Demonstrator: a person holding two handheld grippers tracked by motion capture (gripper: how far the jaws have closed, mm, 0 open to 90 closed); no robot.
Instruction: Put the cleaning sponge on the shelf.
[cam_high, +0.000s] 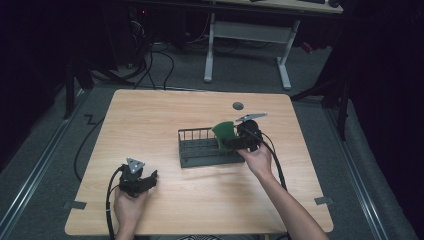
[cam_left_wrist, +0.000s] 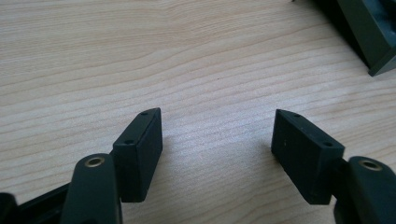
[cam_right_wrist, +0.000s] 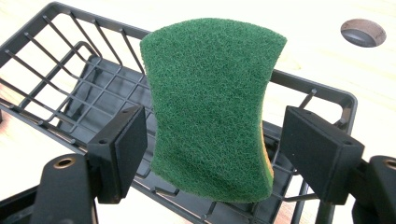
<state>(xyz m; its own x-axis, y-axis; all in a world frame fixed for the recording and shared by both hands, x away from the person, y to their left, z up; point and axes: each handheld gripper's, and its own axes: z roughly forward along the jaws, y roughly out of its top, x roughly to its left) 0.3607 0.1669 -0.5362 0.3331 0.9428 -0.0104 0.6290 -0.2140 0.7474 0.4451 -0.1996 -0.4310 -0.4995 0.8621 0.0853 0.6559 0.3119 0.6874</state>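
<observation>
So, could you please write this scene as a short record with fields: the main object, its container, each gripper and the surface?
object: green sponge, standing upright in the rack, a yellow layer at its edge
container: black wire rack, on the table
right gripper: open, jaws on either side of the sponge, a gap at each pad
left gripper: open, nothing between the jaws, low over bare wood
surface: light wooden table with a round grommet
</observation>
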